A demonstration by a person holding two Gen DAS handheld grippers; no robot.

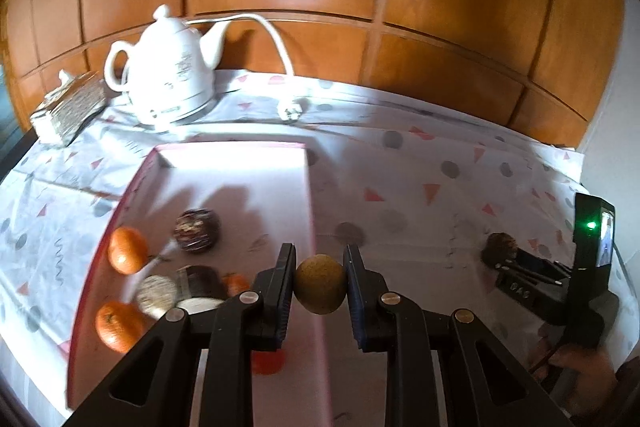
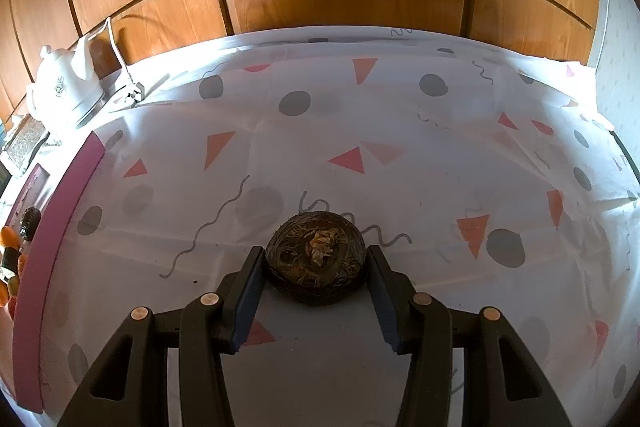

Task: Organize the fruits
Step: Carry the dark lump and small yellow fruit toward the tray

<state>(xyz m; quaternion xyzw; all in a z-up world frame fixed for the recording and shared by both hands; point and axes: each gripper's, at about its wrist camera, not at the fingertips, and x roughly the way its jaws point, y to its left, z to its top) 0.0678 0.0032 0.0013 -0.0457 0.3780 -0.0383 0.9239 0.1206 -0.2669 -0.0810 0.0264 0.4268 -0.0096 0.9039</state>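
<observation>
My left gripper [image 1: 320, 279] is shut on a small round yellow-brown fruit [image 1: 320, 287] and holds it in the air over the right rim of a pink-edged white tray [image 1: 310, 187]. Inside the tray lie mandarins [image 1: 127, 250] and dark brown round fruits [image 1: 196, 229]. In the right wrist view my right gripper [image 2: 316, 263] has its pads against both sides of a dark brown, fibrous round fruit [image 2: 316, 257] that rests on the patterned tablecloth. The same gripper [image 1: 508, 259] and fruit [image 1: 500, 247] show at the right of the left wrist view.
A white kettle [image 1: 172, 75] with its cord and plug [image 1: 292, 111] stands at the back left, beside a patterned tissue box [image 1: 68, 107]. Wooden panelling runs behind the table. A hand [image 1: 580, 363] holds the right gripper. The tray's pink rim [image 2: 60, 211] lies far left of the right gripper.
</observation>
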